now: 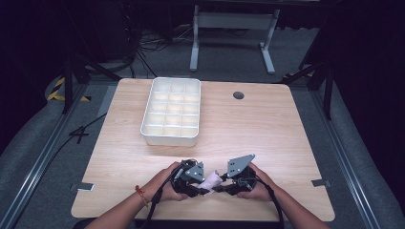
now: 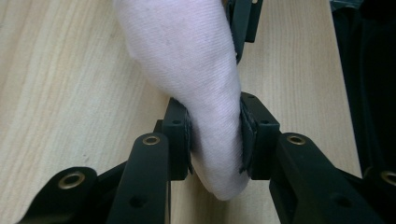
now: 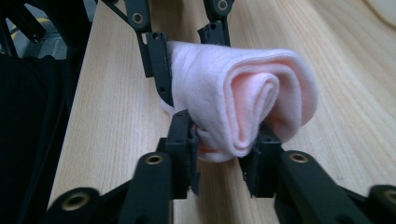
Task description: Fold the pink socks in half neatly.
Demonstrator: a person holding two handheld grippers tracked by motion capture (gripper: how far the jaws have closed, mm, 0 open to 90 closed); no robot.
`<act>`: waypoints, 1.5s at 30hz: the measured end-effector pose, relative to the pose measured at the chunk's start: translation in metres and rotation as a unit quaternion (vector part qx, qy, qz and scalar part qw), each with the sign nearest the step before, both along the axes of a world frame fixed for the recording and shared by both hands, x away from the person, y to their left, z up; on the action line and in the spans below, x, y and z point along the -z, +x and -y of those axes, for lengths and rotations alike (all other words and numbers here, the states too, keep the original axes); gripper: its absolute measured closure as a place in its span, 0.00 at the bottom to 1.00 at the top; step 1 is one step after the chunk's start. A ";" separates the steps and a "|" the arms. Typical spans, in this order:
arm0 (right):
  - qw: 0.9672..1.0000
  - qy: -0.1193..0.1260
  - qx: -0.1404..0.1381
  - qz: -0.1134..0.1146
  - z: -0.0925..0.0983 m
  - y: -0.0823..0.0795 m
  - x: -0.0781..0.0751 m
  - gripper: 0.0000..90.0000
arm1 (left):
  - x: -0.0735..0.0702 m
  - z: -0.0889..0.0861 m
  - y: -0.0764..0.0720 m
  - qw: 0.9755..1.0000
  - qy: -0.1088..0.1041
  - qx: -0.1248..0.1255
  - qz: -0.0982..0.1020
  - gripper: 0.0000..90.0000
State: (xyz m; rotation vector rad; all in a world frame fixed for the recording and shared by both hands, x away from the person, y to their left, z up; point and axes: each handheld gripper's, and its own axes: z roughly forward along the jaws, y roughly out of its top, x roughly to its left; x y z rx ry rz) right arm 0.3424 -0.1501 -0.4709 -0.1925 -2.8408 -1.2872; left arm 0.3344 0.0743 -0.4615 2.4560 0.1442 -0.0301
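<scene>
Clearly the rolled pink cloth (image 3: 243, 100) is soft and light, so it should squash and unroll unless pinched across its layered ends. It lies near the front edge of the wooden table (image 1: 267, 124), short of the white compartment tray (image 1: 170, 135). The left gripper (image 2: 215, 140) and the right gripper (image 3: 226, 140) each clamp one end.

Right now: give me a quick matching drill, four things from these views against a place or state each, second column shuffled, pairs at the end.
Things
1. pink rolled cloth
2. white divided tray
3. dark round hole
4. left gripper

Places or states
A. far right part of the table top
B. jaws shut on one end of the roll
C. held between both grippers, near the table's front edge
D. far middle of the table, compartments empty

Pairs: 1-C, 2-D, 3-A, 4-B
</scene>
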 end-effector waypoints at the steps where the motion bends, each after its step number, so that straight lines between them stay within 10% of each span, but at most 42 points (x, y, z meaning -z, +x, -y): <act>1: 1.000 0.000 0.004 0.012 0.000 -0.001 -0.002 0.83 | 0.000 0.000 0.001 1.000 -0.002 -0.001 0.004 0.75; 21: 0.997 -0.013 0.006 0.081 -0.007 -0.008 -0.015 0.86 | 0.000 0.007 0.005 1.000 0.004 -0.015 0.025 0.70; 37: 0.996 0.051 0.063 0.047 0.015 0.002 -0.028 0.57 | -0.003 0.001 0.007 0.998 -0.020 -0.040 0.042 0.74; 45: 0.996 0.064 0.045 0.044 0.005 -0.001 -0.031 0.77 | -0.002 0.003 0.006 0.998 -0.025 -0.032 0.053 0.74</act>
